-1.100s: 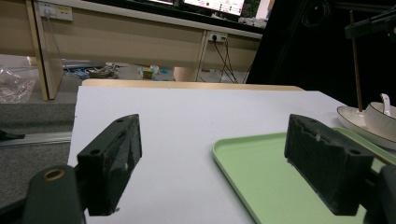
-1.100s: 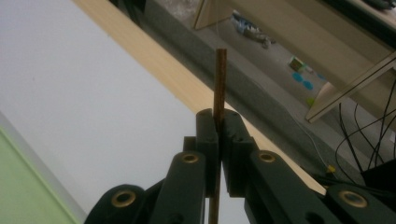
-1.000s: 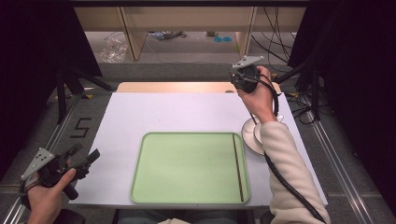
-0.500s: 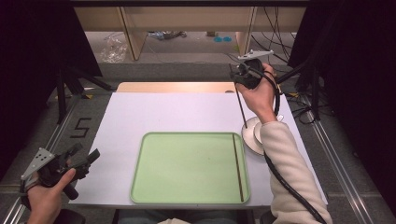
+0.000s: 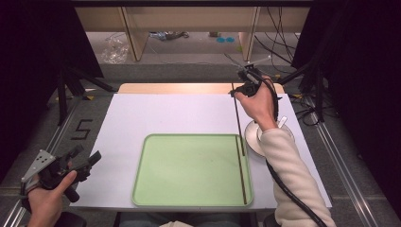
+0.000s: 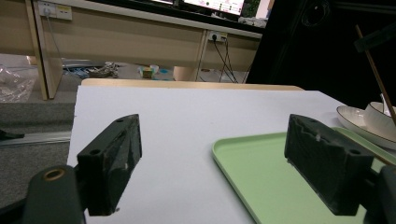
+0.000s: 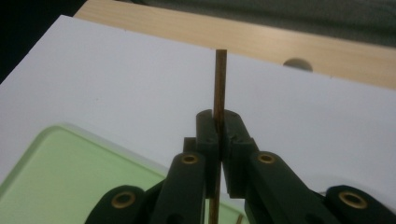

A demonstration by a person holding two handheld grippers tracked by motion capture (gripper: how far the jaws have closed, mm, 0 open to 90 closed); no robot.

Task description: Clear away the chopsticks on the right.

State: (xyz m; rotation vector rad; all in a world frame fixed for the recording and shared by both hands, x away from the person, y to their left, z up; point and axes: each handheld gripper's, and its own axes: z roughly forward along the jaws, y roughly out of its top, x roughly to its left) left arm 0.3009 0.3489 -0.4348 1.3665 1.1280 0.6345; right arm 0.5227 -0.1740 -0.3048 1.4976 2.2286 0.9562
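My right gripper (image 5: pixel 242 81) is raised over the far right of the table and shut on a thin brown chopstick (image 5: pixel 238 118). The stick hangs down from it, its lower end near the right rim of the green tray (image 5: pixel 189 170). In the right gripper view the jaws of the gripper (image 7: pixel 219 119) pinch the chopstick (image 7: pixel 219 79) upright between them. A second chopstick (image 5: pixel 242 179) lies inside the tray along its right side. My left gripper (image 5: pixel 87 161) is open and empty at the table's front left corner, and the left gripper view shows the gripper (image 6: pixel 219 158) facing the tray (image 6: pixel 261 186).
A white sheet (image 5: pixel 156 116) covers the table under the tray. A bowl (image 6: pixel 380 114) sits on a plate (image 6: pixel 355 119) right of the tray, partly behind the right forearm. Black frames and cables stand at both table sides.
The right hand has turned and shifted slightly, and the held chopstick now hangs lower, its tip by the tray's right rim. The left gripper has stayed put.
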